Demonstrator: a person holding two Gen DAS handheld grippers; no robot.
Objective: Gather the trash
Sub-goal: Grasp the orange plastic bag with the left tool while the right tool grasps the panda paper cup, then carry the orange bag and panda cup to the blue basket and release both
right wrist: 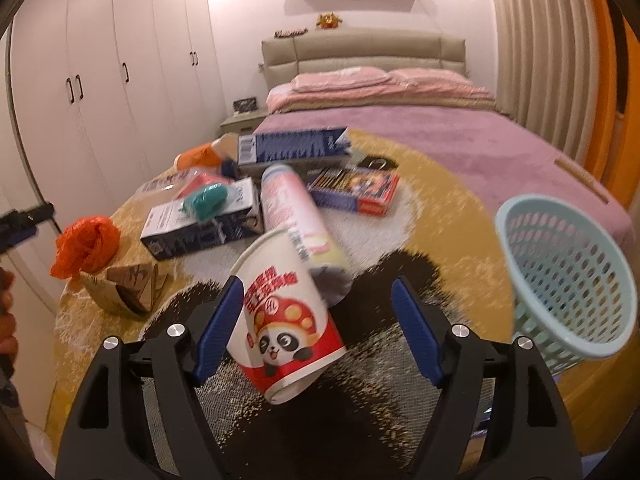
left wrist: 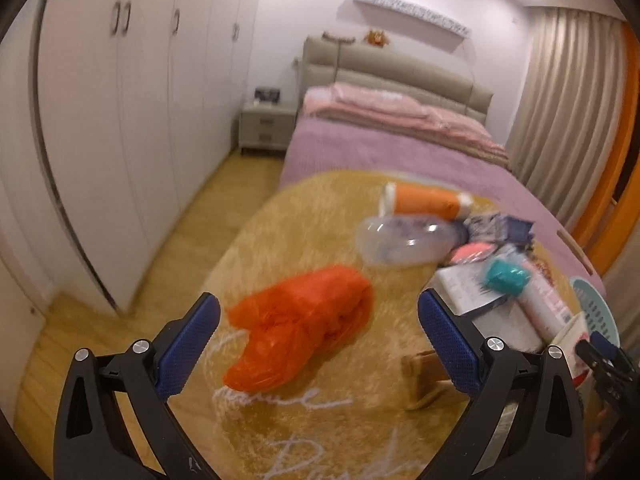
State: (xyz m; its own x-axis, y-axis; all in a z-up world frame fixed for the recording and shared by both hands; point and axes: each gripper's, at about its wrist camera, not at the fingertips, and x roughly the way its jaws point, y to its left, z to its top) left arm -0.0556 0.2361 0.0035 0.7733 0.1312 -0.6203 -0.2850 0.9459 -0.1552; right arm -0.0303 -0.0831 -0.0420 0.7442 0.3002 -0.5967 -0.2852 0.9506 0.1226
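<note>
Partly blurred, the orange bag (left wrist: 298,322) lies on the rug between the spread left gripper (left wrist: 319,344) fingers; the right gripper (right wrist: 318,328), wide apart, probably brushes the panda cup (right wrist: 286,320).

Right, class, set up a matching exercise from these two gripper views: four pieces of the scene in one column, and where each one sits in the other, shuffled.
Things
1. orange plastic bag
2. panda paper cup
3. mesh basket
4. teal wrapper

Places
A. on top of a white and dark box
B. at the right edge of the rug, beside the bed
C. between the open jaws of the left gripper
D. between the open jaws of the right gripper, lying on its side

Pairs: 1-C, 2-D, 3-B, 4-A
</note>
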